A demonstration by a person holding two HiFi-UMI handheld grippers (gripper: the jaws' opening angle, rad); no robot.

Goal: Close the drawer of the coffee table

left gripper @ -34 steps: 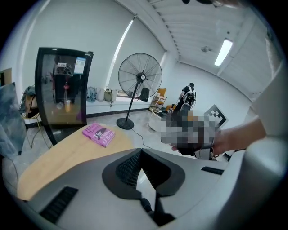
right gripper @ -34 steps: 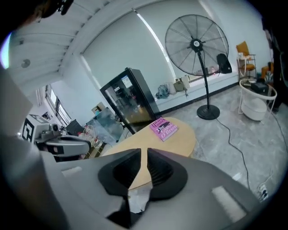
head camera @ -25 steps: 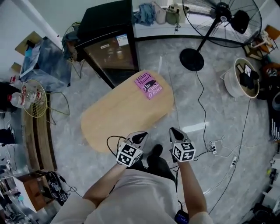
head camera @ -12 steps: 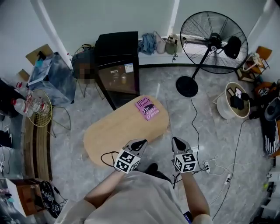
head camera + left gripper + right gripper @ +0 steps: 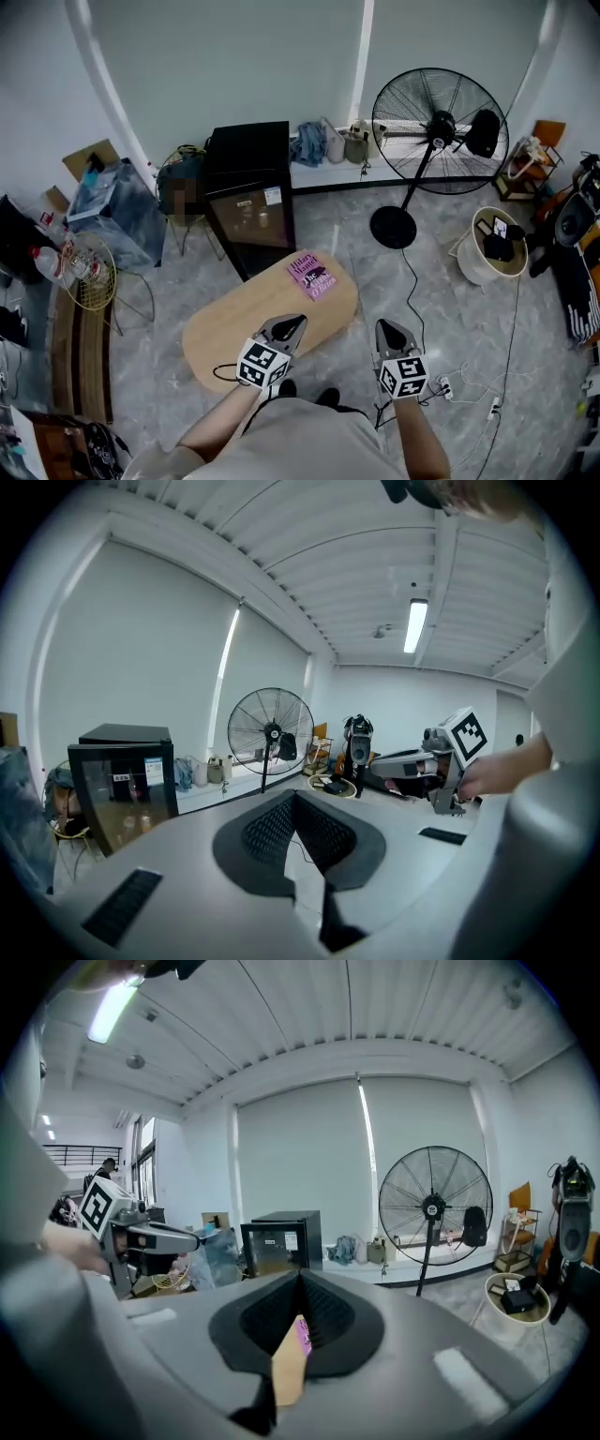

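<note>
Both L tool [image 5: 296, 322] & R tool [image 5: 385, 326] closed, near oval wood coffee table [image 5: 239, 323].

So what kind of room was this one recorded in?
Likely an informal workroom or lab staged as a lounge: a low oval coffee table, a large pedestal fan and a black glass-door fridge among scattered clutter.

A cluttered studio room; coffee table [image 5: 225, 333], glass-door fridge [image 5: 248, 192], pedestal fan [image 5: 436, 127], cables [image 5: 415, 291] trailing over marble floor [image 5: 375, 272].
</note>
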